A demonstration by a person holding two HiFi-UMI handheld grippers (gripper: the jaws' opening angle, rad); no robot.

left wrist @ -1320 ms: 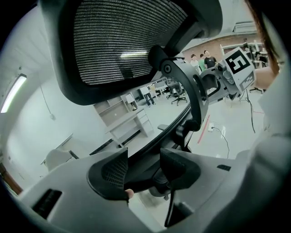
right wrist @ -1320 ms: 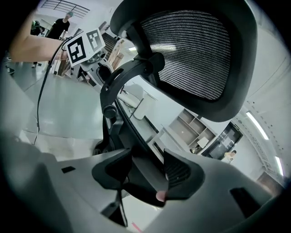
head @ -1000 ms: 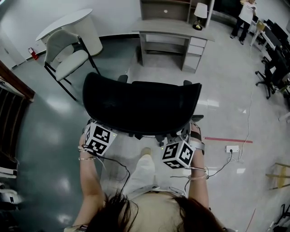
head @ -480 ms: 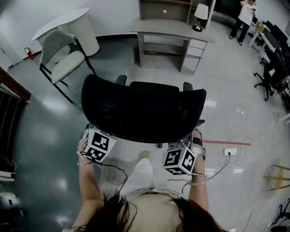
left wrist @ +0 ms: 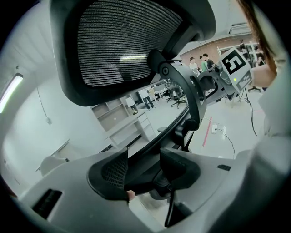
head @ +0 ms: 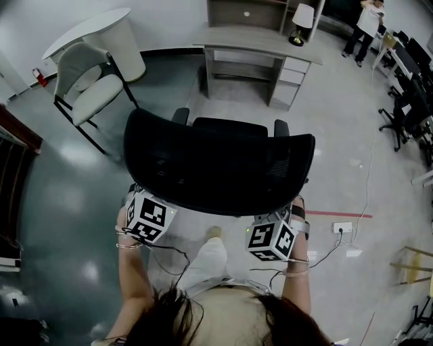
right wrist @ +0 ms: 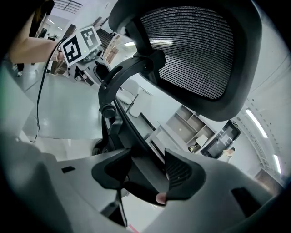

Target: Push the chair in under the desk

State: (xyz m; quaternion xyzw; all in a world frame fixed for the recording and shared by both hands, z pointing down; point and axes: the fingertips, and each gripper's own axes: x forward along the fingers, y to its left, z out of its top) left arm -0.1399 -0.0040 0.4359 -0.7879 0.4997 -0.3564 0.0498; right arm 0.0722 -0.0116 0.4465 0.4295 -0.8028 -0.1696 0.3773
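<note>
Mid-floor, well short of the desk [head: 260, 42], the black mesh office chair [head: 216, 169] stands with its back to the person. Left gripper [left wrist: 143, 172] and right gripper [right wrist: 148, 175] each have jaws clamped on the backrest's lower rim, one near each end. Step looks like the push, partway done. Next move calls for an even, straight shove toward the kneehole left of the drawers. Glossy floor [head: 325, 135]. White chair [head: 84, 84] off to the left, lamp [head: 300, 19] at the desk's right end, bystander [head: 369, 20] in the room's far right corner.

Glossy floor [head: 61, 203], dark grey on the left going pale on the right, with a red tape line [head: 338, 214]. White padded armchair [head: 84, 81] next to a round white table [head: 101, 30]. Back wall has open shelves [head: 247, 10] and, I think, a lamp [head: 300, 19].
</note>
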